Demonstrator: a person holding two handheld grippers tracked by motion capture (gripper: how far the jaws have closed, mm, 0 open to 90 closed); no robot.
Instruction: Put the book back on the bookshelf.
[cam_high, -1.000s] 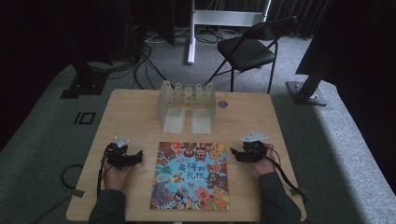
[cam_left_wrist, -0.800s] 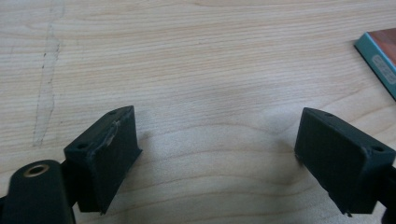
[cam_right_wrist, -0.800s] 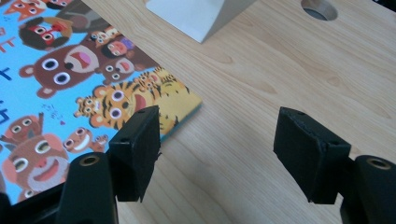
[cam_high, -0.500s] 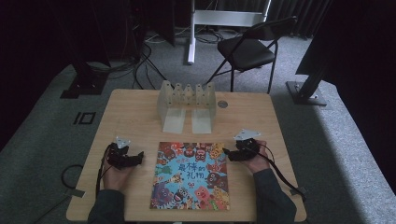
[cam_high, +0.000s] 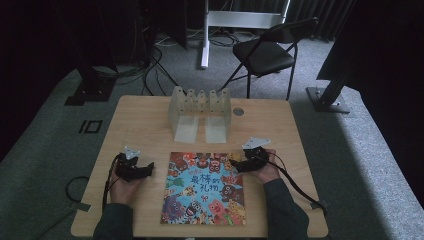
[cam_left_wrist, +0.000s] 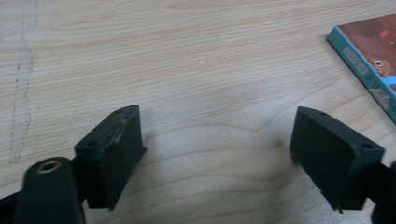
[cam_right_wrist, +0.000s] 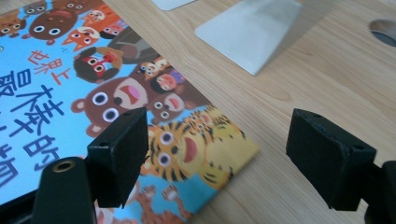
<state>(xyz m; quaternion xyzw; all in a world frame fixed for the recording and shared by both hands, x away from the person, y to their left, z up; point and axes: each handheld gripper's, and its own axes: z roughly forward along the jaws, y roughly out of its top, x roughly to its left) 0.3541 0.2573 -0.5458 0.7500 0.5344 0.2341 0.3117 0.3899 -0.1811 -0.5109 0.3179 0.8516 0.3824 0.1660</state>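
Picture book (cam_high: 205, 189) lies flat, cover up, lower centre of the high view, on the wooden desk (cam_high: 145, 120). Cover is crowded w/ cartoon animals and big characters on a blue patch.

Right gripper (cam_high: 239, 165) sits centre-right in the high view, at the book's upper right corner, held by the right hand (cam_high: 262, 170). In the right gripper view (cam_right_wrist: 217, 156) the jaws stand wide apart and have just been opening; the book's corner (cam_right_wrist: 196, 154) w/ a tiger on it lies between them, one jaw over the cover, the other over bare desk. Pads aren't pressing on it, so released, not grasping.

Left gripper (cam_high: 148, 170) is lower left in the high view, near the book's left edge but apart from it, in the left hand (cam_high: 125, 180). In the left gripper view (cam_left_wrist: 217, 154) jaws are spread, have just been closing a bit, bare wood between them; book edge (cam_left_wrist: 369, 51) shows at the upper right of that frame. Released.

Clear plastic rack (cam_high: 200, 102) w/ two flat tongues stands upper centre of the desk, well apart from the book. A folding chair (cam_high: 265, 50) stands on the floor beyond the desk.
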